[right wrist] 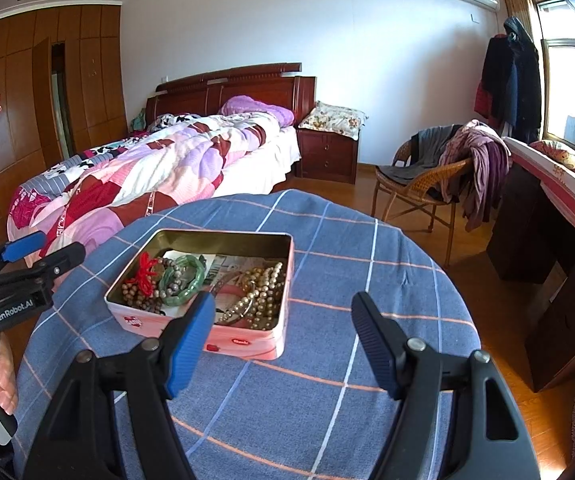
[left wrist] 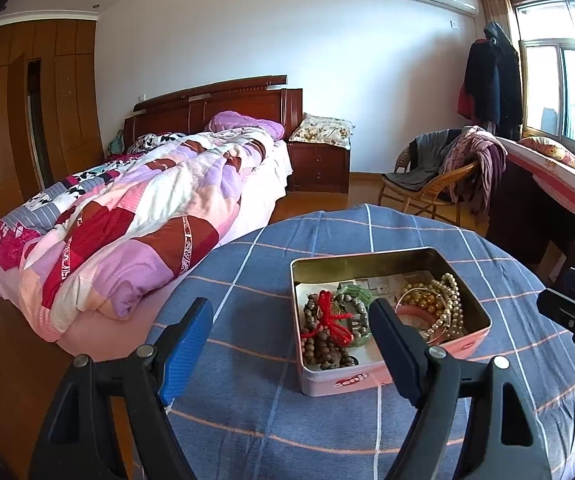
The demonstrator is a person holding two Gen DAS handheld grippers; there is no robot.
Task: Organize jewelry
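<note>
Round table [left wrist: 247, 420] with blue checked cloth, bedroom; open tin [left wrist: 391, 376] of beads ahead; left gripper [left wrist: 291, 344] and right gripper [right wrist: 283, 344]: jaws apart, empty.

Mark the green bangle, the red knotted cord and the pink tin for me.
green bangle [right wrist: 185, 282], right wrist view, on its curved near side.
red knotted cord [left wrist: 329, 318], left wrist view, on the knot.
pink tin [right wrist: 243, 340], right wrist view, on its near outer wall.

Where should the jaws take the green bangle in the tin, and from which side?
Grip the green bangle on its upper arc, coming from above: it lies atop the brown beads, and the tin walls block any side approach. One jaw inside the ring, one outside.
</note>
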